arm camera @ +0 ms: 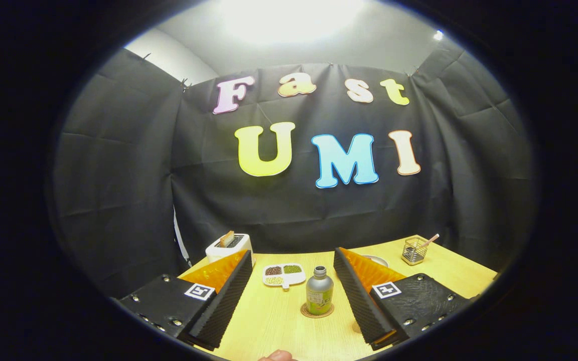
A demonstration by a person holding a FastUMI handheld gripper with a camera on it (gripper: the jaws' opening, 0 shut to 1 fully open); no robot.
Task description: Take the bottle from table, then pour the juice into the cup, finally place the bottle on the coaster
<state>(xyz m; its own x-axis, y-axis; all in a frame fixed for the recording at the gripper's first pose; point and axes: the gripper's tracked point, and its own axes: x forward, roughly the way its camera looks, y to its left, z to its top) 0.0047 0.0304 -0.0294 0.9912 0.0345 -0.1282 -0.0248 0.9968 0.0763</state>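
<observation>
The gripper [290, 296] has its two fingers spread wide apart, and nothing is held between them. The fingers [226, 296] reach out over a light wooden table [264, 321]. Each finger has a ridged pad on its inner side.

In the gap between the fingers, a little way ahead, stands the bottle [319, 298]. It is upright, with a grey cap and a green label. It touches neither finger. The bottle sits on top of a round brown coaster [317, 311], and the coaster's edge peeks out around the bottom of the bottle.

Just past the bottle, a bit toward the left finger, lies a small white dish [284, 276] with three parts. One part holds something dark brown, one holds something green, and one holds something pale.

Behind the left finger stands a white toaster [229, 247] with a slice of bread sticking up out of it.

Behind the right finger I can see the rim of a grey round thing [377, 260]. It is mostly hidden, so I cannot tell what it is. Farther back on that side, near the table's far corner, is a small wire basket [414, 250] with a stick leaning out of it.

At the near edge of the table, a bit of a fingertip [277, 355] shows.
</observation>
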